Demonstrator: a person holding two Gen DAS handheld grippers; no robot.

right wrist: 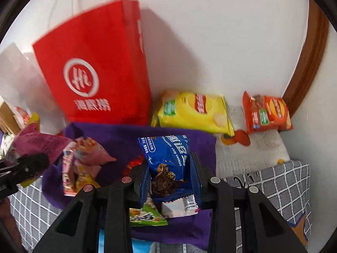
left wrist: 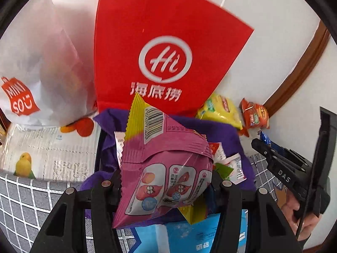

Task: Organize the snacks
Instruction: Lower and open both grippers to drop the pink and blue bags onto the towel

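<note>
My left gripper (left wrist: pixel 166 184) is shut on a pink and yellow snack packet (left wrist: pixel 166 168) and holds it above the purple cloth (left wrist: pixel 223 135). The packet also shows at the left of the right wrist view (right wrist: pixel 33 141), with the left gripper (right wrist: pixel 23 168) below it. My right gripper (right wrist: pixel 170 177) is shut on a blue chocolate chip cookie packet (right wrist: pixel 166 156) over the same purple cloth (right wrist: pixel 118 135). Several small snack packets (right wrist: pixel 82 164) lie on the cloth. A red paper bag (left wrist: pixel 166 48) stands upright just behind the cloth; it also shows in the right wrist view (right wrist: pixel 94 73).
A white Miniso bag (left wrist: pixel 38 67) stands left of the red bag. A yellow chip bag (right wrist: pixel 193 111) and an orange chip bag (right wrist: pixel 265 111) lie by the white wall. A grey checked cloth (right wrist: pixel 280 185) and a wooden frame (right wrist: pixel 307 63) are at the right.
</note>
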